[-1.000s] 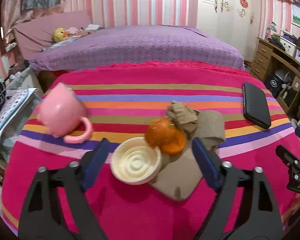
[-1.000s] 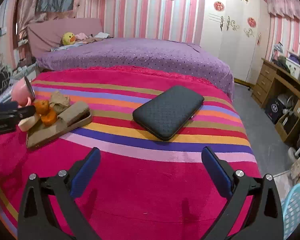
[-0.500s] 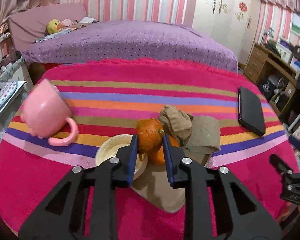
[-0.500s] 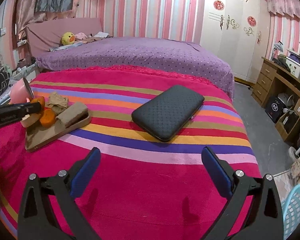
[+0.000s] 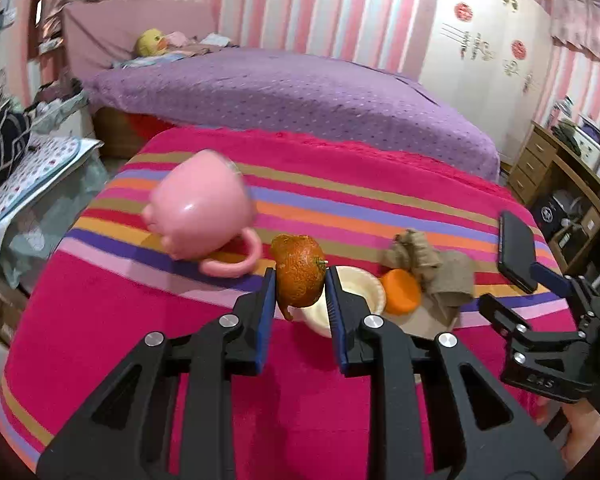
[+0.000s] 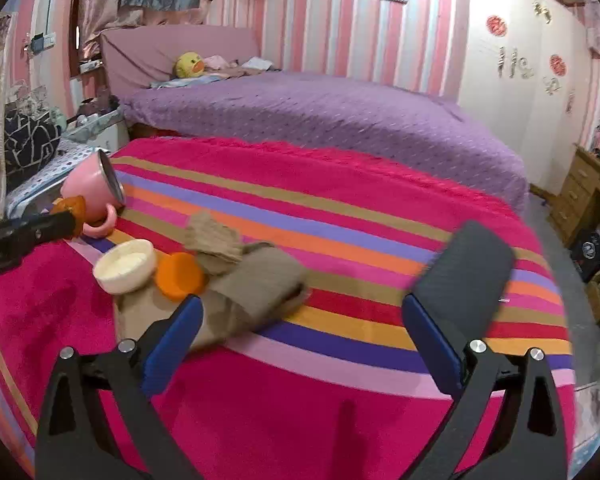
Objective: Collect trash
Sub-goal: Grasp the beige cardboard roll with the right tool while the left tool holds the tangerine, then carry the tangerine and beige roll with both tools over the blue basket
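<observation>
The left gripper (image 5: 301,286) is clamped on a piece of orange peel (image 5: 299,270), its blue pads pressing the peel from both sides and holding it clear of the striped blanket (image 5: 140,340). Seen from the right wrist, that gripper comes in from the left edge with the peel (image 6: 73,207) at its tip, in front of the pink cup.

The right gripper (image 6: 303,334) hangs over the blanket with its jaws wide apart; they have just been closing a little, and nothing is between them. Its left pad lies over the near end of a tan cloth (image 6: 256,292), though whether it touches is unclear.

Just beyond the held peel sits a cream-coloured round lid (image 5: 360,294), and touching it on the right is an orange cap-like piece (image 5: 401,291). Both rest on the tan cloth, which is folded and has a crumpled brown wad (image 5: 412,252) on its far side.

To the left of the peel a pink cup (image 5: 198,216) lies tipped on its side, handle towards the camera and its metal-lined mouth facing away. Out to the right, well apart from the trash, a black case (image 6: 462,270) lies flat on the blanket.

Behind the blanket spreads a purple bedspread (image 5: 292,96) with a yellow duck toy (image 5: 151,42) by the headboard. A wooden dresser (image 5: 556,168) stands at the far right.
</observation>
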The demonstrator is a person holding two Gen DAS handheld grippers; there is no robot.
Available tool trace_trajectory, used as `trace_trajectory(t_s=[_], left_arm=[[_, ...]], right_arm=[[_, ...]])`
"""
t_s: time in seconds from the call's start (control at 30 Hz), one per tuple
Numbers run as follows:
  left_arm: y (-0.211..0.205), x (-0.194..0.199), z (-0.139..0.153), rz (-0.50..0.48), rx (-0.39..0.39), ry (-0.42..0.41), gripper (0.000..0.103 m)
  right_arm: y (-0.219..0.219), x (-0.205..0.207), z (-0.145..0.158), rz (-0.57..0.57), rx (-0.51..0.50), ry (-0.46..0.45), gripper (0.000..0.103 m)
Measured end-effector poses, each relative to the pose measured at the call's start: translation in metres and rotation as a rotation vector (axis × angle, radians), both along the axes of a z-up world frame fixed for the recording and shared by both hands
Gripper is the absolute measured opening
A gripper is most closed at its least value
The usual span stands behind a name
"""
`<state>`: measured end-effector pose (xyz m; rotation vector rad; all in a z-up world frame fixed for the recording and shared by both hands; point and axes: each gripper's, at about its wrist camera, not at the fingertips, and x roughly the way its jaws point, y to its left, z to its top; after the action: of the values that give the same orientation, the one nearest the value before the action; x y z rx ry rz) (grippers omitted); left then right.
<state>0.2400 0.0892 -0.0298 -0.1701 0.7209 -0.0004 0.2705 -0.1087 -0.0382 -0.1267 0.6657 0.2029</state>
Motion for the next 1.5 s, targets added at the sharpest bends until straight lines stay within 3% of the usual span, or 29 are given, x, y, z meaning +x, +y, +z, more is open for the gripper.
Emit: trace_trajectory(t_s=[0.13,0.23,0.4,0.57,0.77,1.1,1.37,1.5], left_arm=[[0.009,-0.002,-0.001,0.021,0.02,0.007,0.024],[0.009,-0.001,-0.003,0.022,0.028,0.012,0.024],[0.008,-0.003,-0.002,0.013,0.021,0.015,0.023],[0.0,-0.008,-0.002,0.002,0.031,0.013,0.024],[-0.022,-0.02,-0.004,-0.019,0.035,0.015,0.024],[-0.104,-0.073,-0.001,-0.108,0.13,-0.021,0.024],[-0.134,-0.116,0.005,-0.119,0.06,-0.045,0.024],[-0.148,-0.13,0.011,-0.108,0.068,-0.079,0.024]], right_arm=[[0.018,0.02,-0.01,0.022,-0.004,0.057,0.076],[0.023,0.028,-0.019,0.04,0.009,0.103,0.057],[0.026,0.02,-0.015,0.054,0.003,0.07,0.048],[0.012,-0.002,-0.002,0.029,0.005,0.014,0.047],[-0.033,-0.042,0.021,-0.018,0.04,-0.017,0.047],[-0.105,-0.116,0.043,-0.088,-0.012,-0.08,0.047],[-0.148,-0.165,0.045,-0.116,-0.021,-0.107,0.047],[-0.166,-0.18,0.041,-0.126,-0.012,-0.105,0.047]])
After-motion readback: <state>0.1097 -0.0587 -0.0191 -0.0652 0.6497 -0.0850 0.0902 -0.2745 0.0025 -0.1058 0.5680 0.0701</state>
